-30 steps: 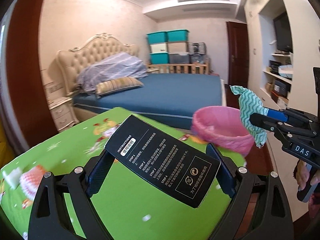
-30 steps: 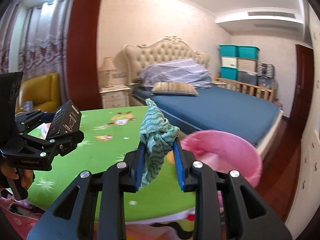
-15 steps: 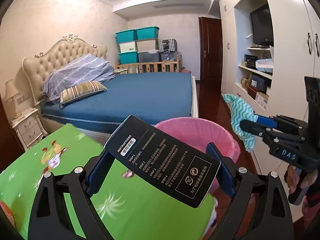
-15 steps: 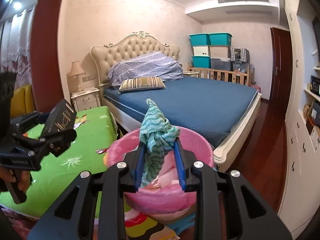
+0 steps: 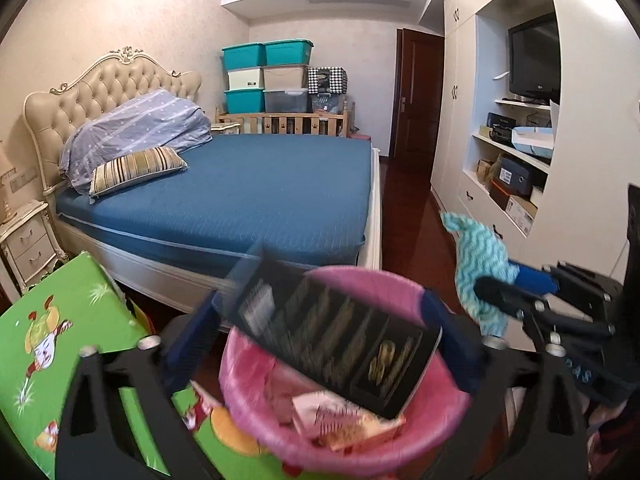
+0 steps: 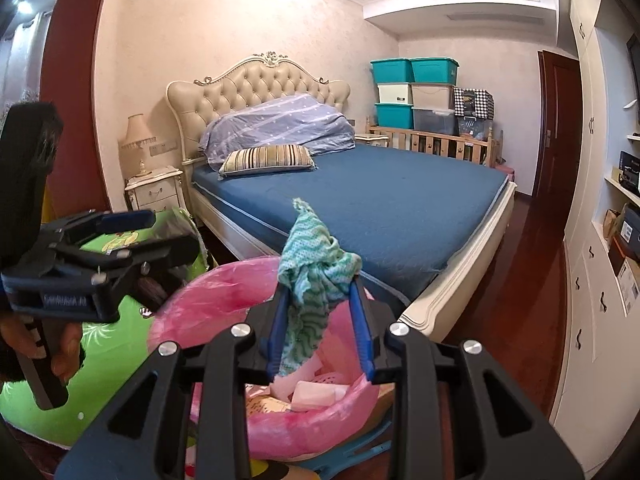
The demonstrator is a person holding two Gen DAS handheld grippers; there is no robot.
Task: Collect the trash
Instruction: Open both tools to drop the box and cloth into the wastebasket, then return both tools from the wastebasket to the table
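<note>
Bed (image 5: 240, 196) behind pink bin (image 5: 256, 432); left gripper (image 5: 320, 320) opening, black box (image 5: 340, 344) loose between; right gripper (image 6: 320, 312) opening around rag (image 6: 312, 276).

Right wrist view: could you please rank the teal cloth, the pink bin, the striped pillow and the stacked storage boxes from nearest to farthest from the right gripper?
1. Teal cloth, between the opening jaws of the right gripper.
2. Pink bin, just below and ahead.
3. Striped pillow, on the bed, left of centre.
4. Stacked storage boxes, against the far wall, right.

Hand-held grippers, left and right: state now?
Left hand-held gripper: jaws opening, black box dropping into pink bin.
Right hand-held gripper: jaws opening, teal cloth between them.
</note>
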